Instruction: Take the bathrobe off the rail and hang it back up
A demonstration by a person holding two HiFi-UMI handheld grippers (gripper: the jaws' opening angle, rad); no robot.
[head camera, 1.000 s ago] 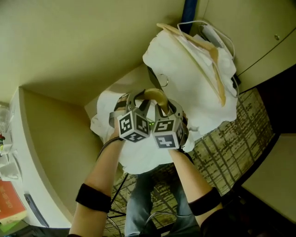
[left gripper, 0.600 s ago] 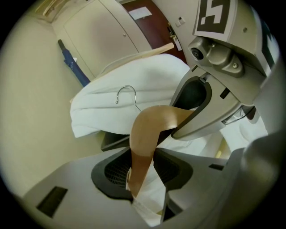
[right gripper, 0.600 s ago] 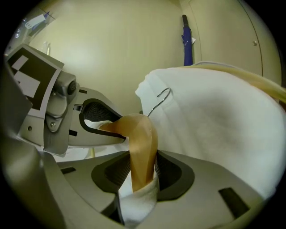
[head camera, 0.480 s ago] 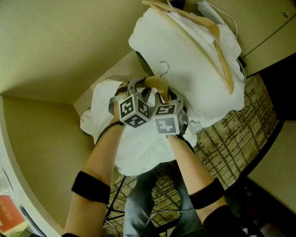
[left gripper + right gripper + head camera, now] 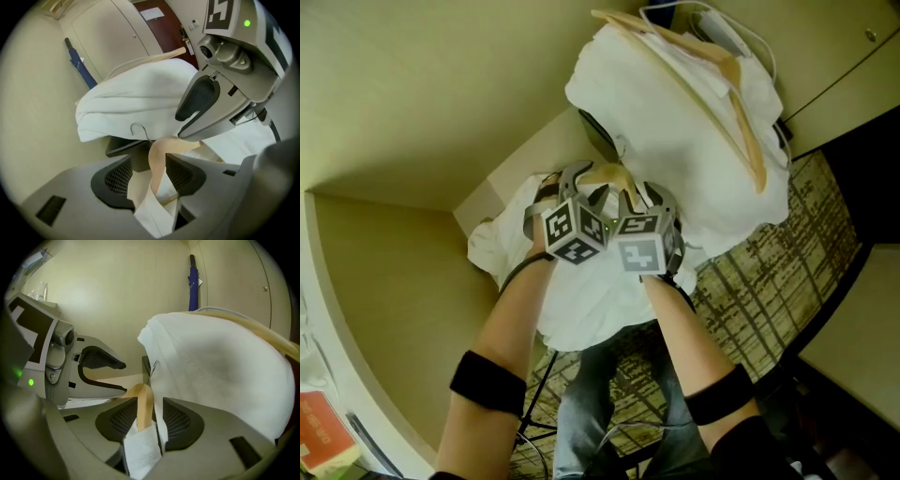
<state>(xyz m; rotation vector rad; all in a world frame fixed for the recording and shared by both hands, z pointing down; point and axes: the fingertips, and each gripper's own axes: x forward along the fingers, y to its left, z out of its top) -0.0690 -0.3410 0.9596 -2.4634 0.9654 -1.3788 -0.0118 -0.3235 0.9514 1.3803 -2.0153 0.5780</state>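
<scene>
A white bathrobe [image 5: 581, 300] hangs on a wooden hanger [image 5: 609, 175] at the middle of the head view. Its metal hook [image 5: 137, 130] is free in the air. Both grippers meet at the hanger's neck. The left gripper [image 5: 149, 171] has just been opening. The wooden hanger [image 5: 157, 159] and the robe's collar stand between its pads without being pinched. The right gripper [image 5: 145, 416] is shut on the hanger [image 5: 143, 404] and a fold of robe cloth. In the head view the left gripper [image 5: 572, 183] and right gripper [image 5: 642, 195] sit side by side.
A second white robe [image 5: 684, 141] on its own wooden hanger [image 5: 722, 94] hangs close behind at upper right. A blue umbrella [image 5: 193, 282] leans in the corner by a cupboard door [image 5: 853, 66]. Cream walls close in at left. Patterned carpet [image 5: 769, 272] lies below.
Both grippers and the hanger have come down a little against the second robe behind them. The robe below them has swung slightly.
</scene>
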